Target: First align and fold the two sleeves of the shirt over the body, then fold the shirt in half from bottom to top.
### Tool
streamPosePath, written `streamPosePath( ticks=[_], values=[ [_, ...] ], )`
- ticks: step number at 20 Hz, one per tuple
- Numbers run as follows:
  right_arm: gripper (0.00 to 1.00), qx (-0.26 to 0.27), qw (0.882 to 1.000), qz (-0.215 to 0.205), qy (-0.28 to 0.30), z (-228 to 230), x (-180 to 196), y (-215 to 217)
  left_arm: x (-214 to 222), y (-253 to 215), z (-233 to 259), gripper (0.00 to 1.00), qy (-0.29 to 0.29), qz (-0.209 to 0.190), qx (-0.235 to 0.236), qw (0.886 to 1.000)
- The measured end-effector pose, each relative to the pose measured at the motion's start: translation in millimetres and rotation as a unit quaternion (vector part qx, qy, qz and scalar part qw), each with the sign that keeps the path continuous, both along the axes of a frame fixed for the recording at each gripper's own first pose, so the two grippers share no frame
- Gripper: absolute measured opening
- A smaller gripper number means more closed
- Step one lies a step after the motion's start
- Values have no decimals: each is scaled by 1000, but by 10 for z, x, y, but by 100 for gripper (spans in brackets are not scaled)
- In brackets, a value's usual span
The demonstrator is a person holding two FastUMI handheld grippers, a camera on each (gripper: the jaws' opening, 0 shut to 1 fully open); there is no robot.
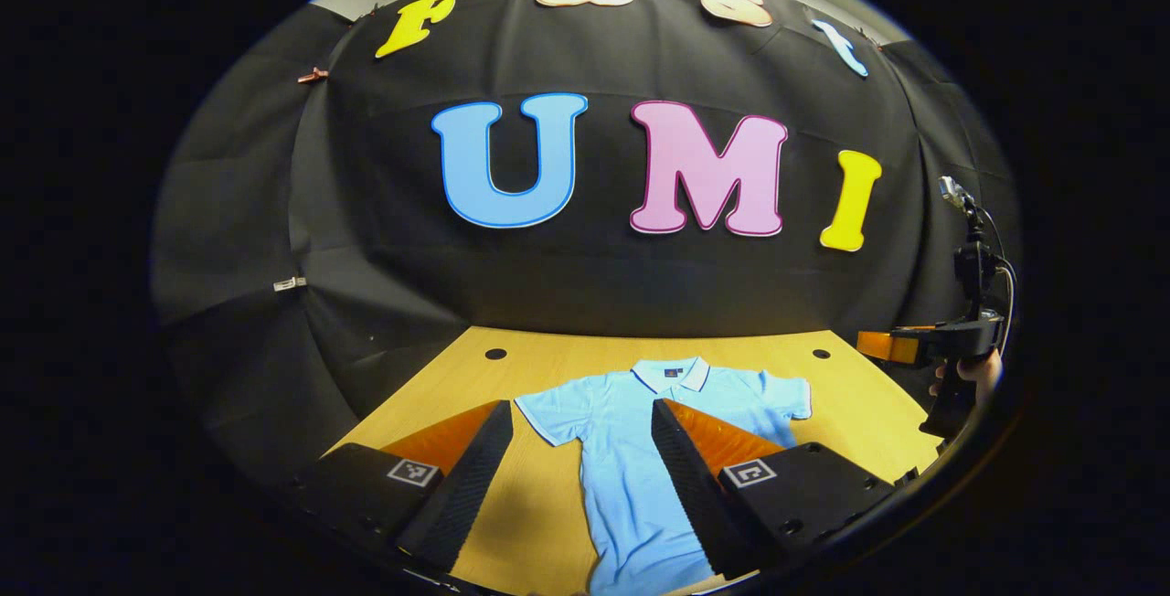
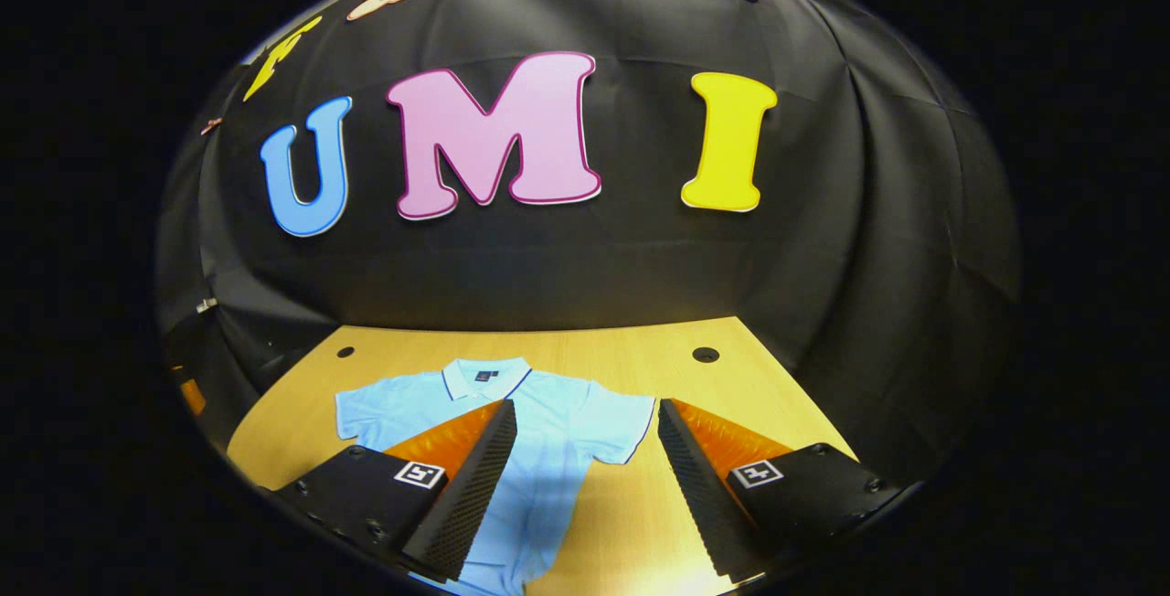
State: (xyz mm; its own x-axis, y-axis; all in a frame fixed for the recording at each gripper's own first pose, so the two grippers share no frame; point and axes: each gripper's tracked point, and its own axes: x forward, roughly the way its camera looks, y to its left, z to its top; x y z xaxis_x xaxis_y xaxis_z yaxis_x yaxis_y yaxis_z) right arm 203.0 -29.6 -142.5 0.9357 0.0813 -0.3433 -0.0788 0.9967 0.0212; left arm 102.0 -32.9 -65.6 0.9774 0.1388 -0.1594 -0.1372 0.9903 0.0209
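A wooden table (image 1: 850, 395) with round holes (image 2: 705, 355) near its far edge — black cloth wall (image 2: 823, 249) behind.

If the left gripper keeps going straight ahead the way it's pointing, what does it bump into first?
Probably the light blue shirt lying flat on the wooden table. The left gripper is open, held above the table, and aims toward the shirt's sleeve and chest. Depth is hard to judge, so the table beside it is possible.

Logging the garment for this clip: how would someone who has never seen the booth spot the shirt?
Look at the wooden table in front of the black cloth wall. The shirt lies flat on it, collar toward the wall, both short sleeves spread out. It is light blue, with a dark-trimmed collar.
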Motion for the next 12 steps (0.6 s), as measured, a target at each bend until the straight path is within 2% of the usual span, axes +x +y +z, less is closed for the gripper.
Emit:
streamPosePath(
  ticks=[4, 7, 12],
  values=[
    [98, -5, 999, 3, 32, -412, 597, -156, 230, -3, -149, 97, 21, 20, -4, 1000],
    [97, -3, 998, -18, 68, -800, 953, -356, 382, 3, -202, 97, 33, 36, -6, 999],
    [98, -27, 993, -17, 114, -1369, 1402, -499, 675, -24, -227, 97, 40, 47, -24, 998]
  ],
)
